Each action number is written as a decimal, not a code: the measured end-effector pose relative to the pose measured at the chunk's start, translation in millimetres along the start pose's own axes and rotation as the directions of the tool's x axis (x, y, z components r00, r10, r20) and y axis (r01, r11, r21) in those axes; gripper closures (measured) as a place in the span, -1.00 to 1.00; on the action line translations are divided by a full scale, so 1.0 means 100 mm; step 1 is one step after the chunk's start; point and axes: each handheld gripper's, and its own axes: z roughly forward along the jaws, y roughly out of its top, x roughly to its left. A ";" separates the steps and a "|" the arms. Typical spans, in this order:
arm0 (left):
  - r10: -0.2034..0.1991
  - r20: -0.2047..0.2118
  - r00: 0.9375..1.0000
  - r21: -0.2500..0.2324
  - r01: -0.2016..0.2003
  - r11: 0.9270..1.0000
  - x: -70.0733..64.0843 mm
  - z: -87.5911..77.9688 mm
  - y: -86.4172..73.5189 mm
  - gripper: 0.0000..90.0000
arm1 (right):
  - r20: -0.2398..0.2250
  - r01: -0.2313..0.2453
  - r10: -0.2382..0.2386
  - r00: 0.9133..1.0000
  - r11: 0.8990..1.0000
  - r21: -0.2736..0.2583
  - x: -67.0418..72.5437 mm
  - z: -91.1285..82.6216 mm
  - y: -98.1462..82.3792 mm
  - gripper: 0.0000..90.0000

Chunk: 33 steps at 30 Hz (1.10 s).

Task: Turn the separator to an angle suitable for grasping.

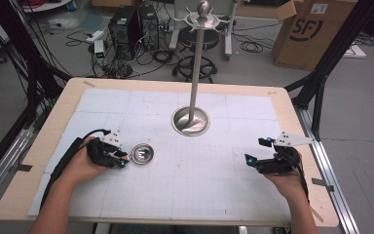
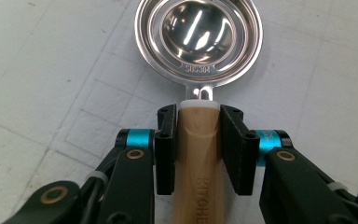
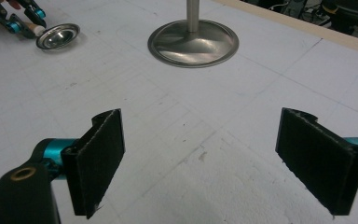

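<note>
Left gripper view: left gripper (image 2: 198, 144) clamped on egg separator's (image 2: 199, 42) wooden handle (image 2: 196, 163), steel bowl resting on white mat (image 1: 199, 161) near stand (image 1: 191, 121). Right gripper (image 3: 200, 158) jaws wide apart, nothing btwn.

The steel strainer bowl (image 2: 199, 39) is stamped "SUS304", its wooden handle (image 2: 199, 158) reads "KITCHE", and the cardboard box (image 1: 310, 29) bears "SF".

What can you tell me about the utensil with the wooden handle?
The egg separator has a round, shiny steel bowl with curved slots around a central cup, stamped SUS304. Its light wooden handle carries engraved letters and a white collar. It lies flat on the white mat, left of the stand's base. The left tool is shut on the handle.
</note>
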 end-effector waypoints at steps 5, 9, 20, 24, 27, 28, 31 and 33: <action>0.005 0.021 1.000 -0.025 -0.005 1.000 0.01 0.01 0.06 0.52 | 0.008 -0.009 0.009 1.000 1.000 -0.002 0.02 -0.06 -0.03 -0.68; 0.009 0.033 0.999 -0.045 -0.008 0.999 0.02 0.03 0.11 0.52 | 0.011 -0.009 0.009 1.000 1.000 0.000 0.02 -0.09 -0.04 -0.68; 0.087 0.068 0.994 -0.034 -0.085 0.996 0.00 0.27 0.47 0.52 | 0.031 -0.012 0.011 0.999 1.000 0.019 0.11 -0.25 -0.15 -0.68; 0.119 0.094 0.988 -0.048 -0.115 0.992 -0.03 0.38 0.64 0.52 | 0.042 -0.021 0.020 0.999 1.000 0.021 0.14 -0.32 -0.20 -0.68; 0.134 0.109 0.985 -0.053 -0.129 0.990 -0.06 0.46 0.77 0.52 | 0.050 -0.023 0.022 0.999 0.999 0.027 0.15 -0.36 -0.24 -0.68; 0.141 0.114 0.983 -0.056 -0.135 0.989 -0.07 0.49 0.82 0.52 | 0.052 -0.023 0.021 0.998 0.999 0.029 0.15 -0.38 -0.25 -0.68; 0.153 0.147 0.977 -0.080 -0.142 0.987 -0.11 0.59 0.97 0.52 | 0.065 -0.032 0.030 0.997 0.999 0.038 0.17 -0.44 -0.32 -0.68; 0.161 0.163 0.973 -0.090 -0.148 0.985 -0.13 0.67 1.07 0.52 | 0.069 -0.039 0.036 0.997 0.998 0.043 0.17 -0.46 -0.33 -0.68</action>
